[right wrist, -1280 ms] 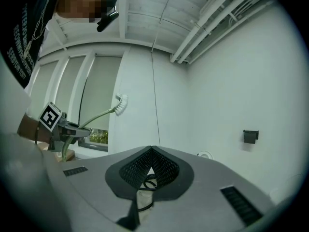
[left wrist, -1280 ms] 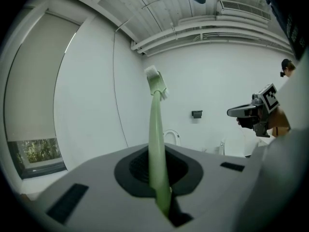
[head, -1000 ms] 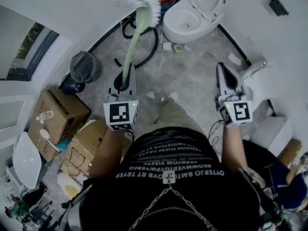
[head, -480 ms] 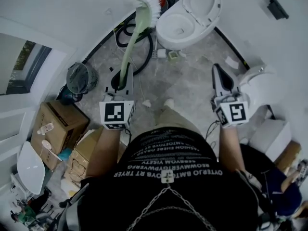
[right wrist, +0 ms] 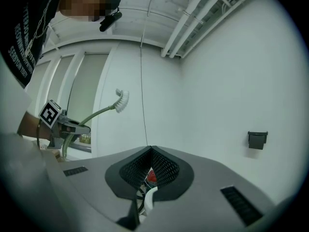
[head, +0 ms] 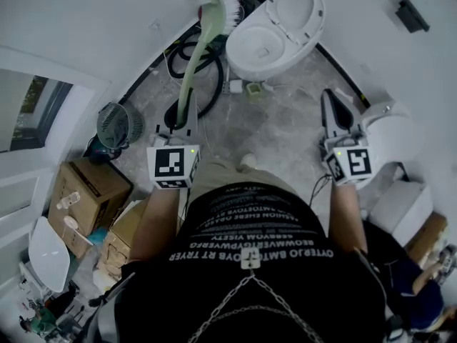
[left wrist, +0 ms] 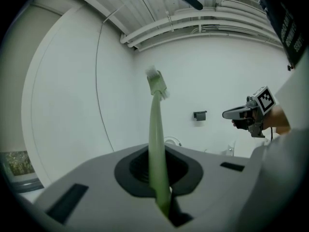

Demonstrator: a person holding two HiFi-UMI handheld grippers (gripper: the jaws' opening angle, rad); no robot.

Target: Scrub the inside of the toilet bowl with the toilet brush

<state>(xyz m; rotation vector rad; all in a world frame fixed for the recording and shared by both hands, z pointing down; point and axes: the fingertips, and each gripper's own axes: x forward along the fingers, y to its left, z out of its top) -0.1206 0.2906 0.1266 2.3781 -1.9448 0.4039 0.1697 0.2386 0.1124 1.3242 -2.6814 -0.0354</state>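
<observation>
You are standing on a grey mottled floor (head: 285,131) in a white-walled room. The toilet (head: 275,27) sits ahead of you and a little to your right, against the wall, with its lid raised and the bowl open to view. At your lower left lie cardboard boxes (head: 82,191). Just beyond them stands a round dark fan (head: 114,123). A black hose (head: 203,66) is coiled on the floor to the left of the toilet.

The toilet brush (head: 191,63) is up in the air, not in the bowl. Its pale green handle rises out of your left tongs (head: 182,116) and bends toward the wall. In the head view its white bristle head sits to the left of the toilet, clear of the rim. The left gripper view shows the left tongs (left wrist: 161,197) closed tight on the lower end of that handle (left wrist: 155,139).

Your right tongs (head: 330,98) are held out to the right of the toilet and well apart from the brush. In the right gripper view their tips (right wrist: 149,151) meet with nothing gripped between them.
</observation>
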